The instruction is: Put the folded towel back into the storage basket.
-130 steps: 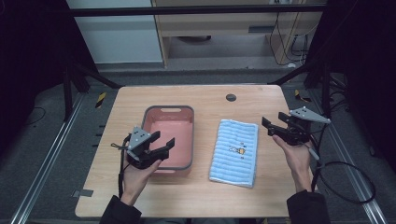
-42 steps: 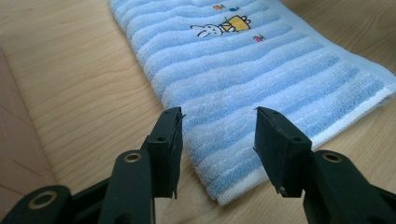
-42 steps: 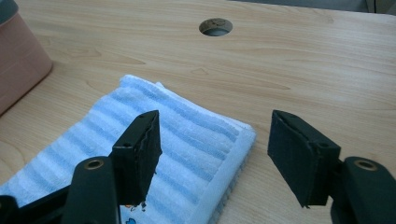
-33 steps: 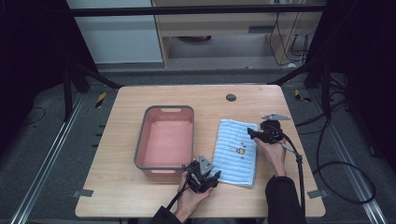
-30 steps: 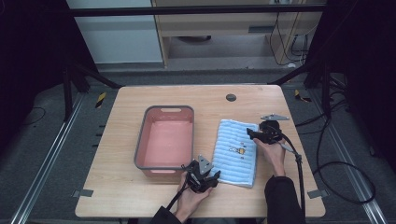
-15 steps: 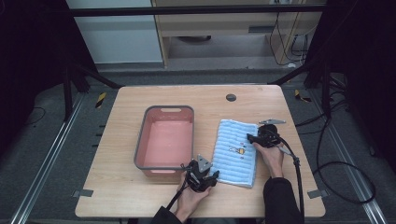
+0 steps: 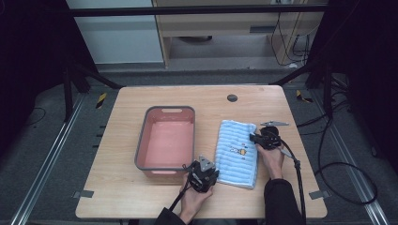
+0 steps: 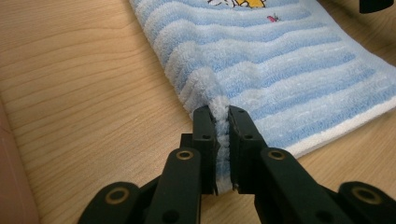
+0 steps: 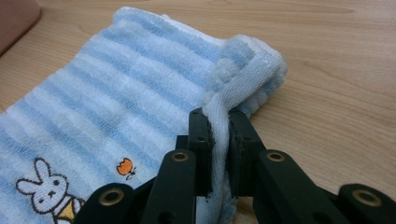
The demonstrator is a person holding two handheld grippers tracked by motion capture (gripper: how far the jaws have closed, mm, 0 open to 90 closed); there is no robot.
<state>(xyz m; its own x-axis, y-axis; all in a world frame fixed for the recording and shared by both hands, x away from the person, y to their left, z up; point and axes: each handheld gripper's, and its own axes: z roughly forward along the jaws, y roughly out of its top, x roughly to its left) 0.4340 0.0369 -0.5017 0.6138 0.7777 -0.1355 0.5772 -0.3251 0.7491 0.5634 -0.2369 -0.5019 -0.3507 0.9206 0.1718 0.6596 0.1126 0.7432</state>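
A blue-and-white striped towel (image 7: 237, 152) with a small rabbit picture lies flat on the wooden table, right of a pink tub. My left gripper (image 7: 202, 177) sits at the towel's near left corner, and its jaws are shut on the towel (image 8: 261, 74) edge. My right gripper (image 7: 259, 139) is at the towel's right edge toward the far end; its jaws pinch a folded-up bit of the towel (image 9: 140, 93) hem, lifted slightly off the table.
A pink tub (image 7: 166, 140) with a grey rim stands empty left of the towel, close to my left gripper. A small dark round grommet (image 7: 232, 98) sits near the table's far edge. Bare wood surrounds the towel.
My right gripper slid down onto the towel's right edge and shut on its hem. My left gripper stayed at the near left corner, gripping the towel.
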